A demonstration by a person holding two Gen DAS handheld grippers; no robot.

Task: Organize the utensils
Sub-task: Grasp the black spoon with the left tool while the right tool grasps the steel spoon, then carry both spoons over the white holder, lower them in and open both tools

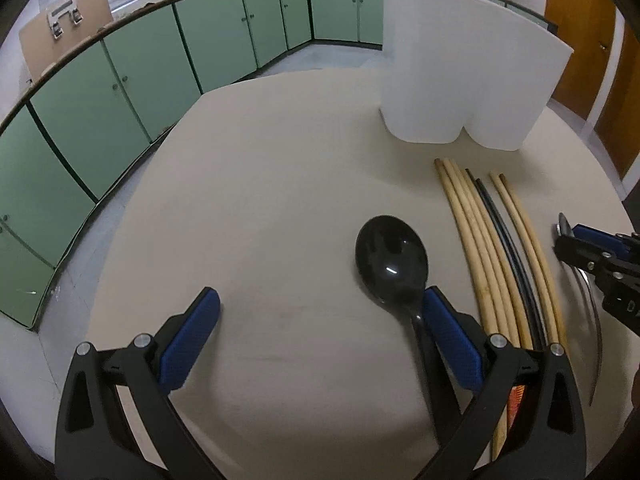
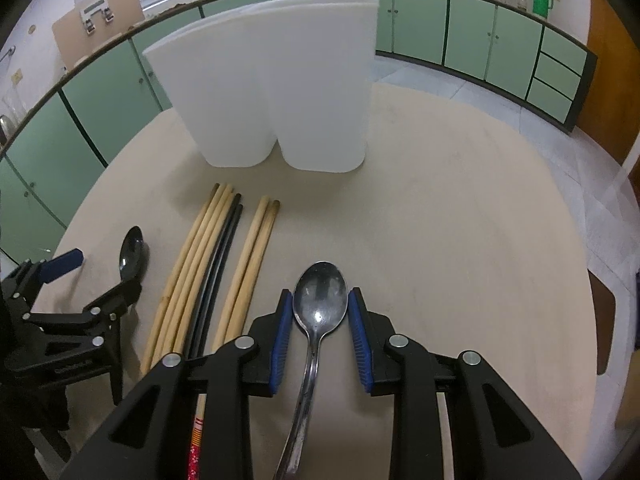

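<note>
A round beige desk (image 2: 460, 200) carried all the items, with green cabinets (image 1: 120, 92) well behind it. A white two-lobed holder (image 2: 280, 92) stood upright toward the far side of the desk, its openings hidden from both views. Just in front of it lay a row of chopsticks (image 2: 208, 264), pale wooden ones with a black pair among them, roughly parallel and pointing toward the holder. The left gripper (image 1: 320, 320) was spread wide and held nothing; a black spoon (image 1: 392, 260) lay bowl-up on the desk with its neck touching or just beside the inner face of the right-hand finger. The right gripper (image 2: 320, 332) straddled a metal spoon (image 2: 320, 300) at the base of its bowl, both blue pads close beside the bowl's edges; whether they pressed on it could not be told, so the grasp remained unconfirmed. Judged from this, the step in hand was securing each spoon before carrying it to the holder. A sound grasp would likely centre the left gripper on the black handle, which sat off to one side, and close on the narrow neck rather than the curved bowl, where pads might slip. Open desk lay to the left of the black spoon and to the right of the metal one; the chopsticks between the two grippers left little sideways room, and the near desk edge was close below.
</note>
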